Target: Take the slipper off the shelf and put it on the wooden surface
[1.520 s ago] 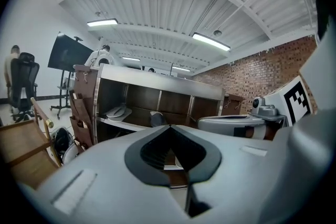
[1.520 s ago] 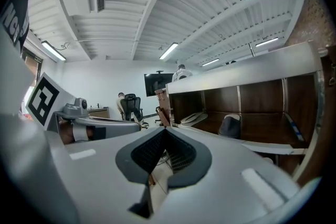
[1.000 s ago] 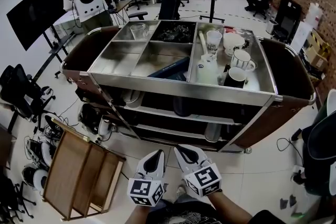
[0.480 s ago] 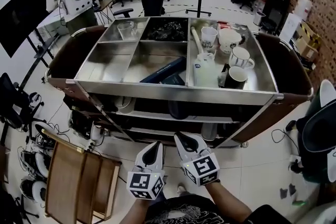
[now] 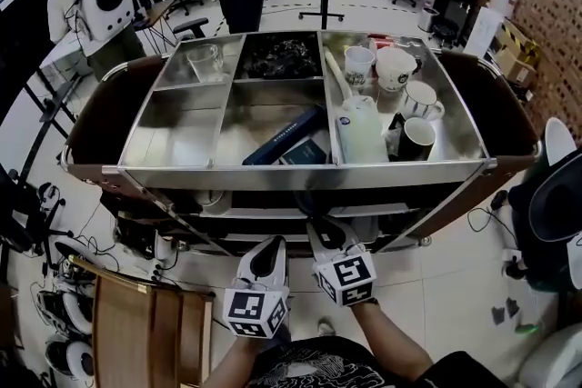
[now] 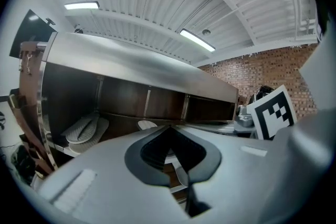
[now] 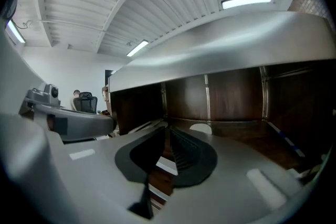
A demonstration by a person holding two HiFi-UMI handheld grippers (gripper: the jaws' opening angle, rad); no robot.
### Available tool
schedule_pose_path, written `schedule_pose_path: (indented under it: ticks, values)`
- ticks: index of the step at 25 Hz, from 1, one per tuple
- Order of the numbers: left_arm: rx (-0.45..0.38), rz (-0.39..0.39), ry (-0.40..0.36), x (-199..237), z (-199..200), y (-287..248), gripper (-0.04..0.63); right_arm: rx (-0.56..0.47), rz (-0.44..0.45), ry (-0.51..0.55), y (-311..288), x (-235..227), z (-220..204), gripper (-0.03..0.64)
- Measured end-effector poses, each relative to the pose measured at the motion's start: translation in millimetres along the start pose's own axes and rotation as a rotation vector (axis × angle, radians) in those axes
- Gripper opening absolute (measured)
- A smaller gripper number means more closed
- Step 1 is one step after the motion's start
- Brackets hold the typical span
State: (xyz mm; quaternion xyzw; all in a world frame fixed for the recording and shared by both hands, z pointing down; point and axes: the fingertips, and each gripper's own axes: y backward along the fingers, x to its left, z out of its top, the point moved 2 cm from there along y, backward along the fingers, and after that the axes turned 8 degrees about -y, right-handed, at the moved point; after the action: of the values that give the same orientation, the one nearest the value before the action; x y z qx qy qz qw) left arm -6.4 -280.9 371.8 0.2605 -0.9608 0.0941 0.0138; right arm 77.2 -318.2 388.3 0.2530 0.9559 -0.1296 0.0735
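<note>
Head view: left claw (image 5: 275,241), right claw (image 5: 313,226) closer to cart (image 5: 300,174)

Light: bright, even, from ceiling strip lamps (image 6: 197,40).
Glare: soft sheen across the steel cart top (image 5: 182,118).
Shadow: shelves (image 5: 264,213) beneath lie dark.
Distortion: fisheye bending, with black corners in both gripper views.
Focus: nearest foreground soft.

In the head view, cannot make out the shelves (image 5: 273,215), shadowed under the tray (image 5: 300,174); cannot tell what the dark shape (image 5: 306,199) at centre there is. Lower left, wooden surface (image 5: 127,323) cut off by the bottom edge. At centre of the left gripper view, pale shape (image 6: 147,124) half hidden behind the left gripper (image 6: 169,136). Likewise another (image 7: 200,128) behind the right gripper (image 7: 169,139).
</note>
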Motion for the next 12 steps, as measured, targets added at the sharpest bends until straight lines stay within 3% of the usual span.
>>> schedule_pose_path:
  ticks: [12]
  values:
    - [-0.004, -0.044, -0.032, 32, -1, -10, 0.005, 0.062, -0.14, 0.034, -52, -49, -23, 0.045]
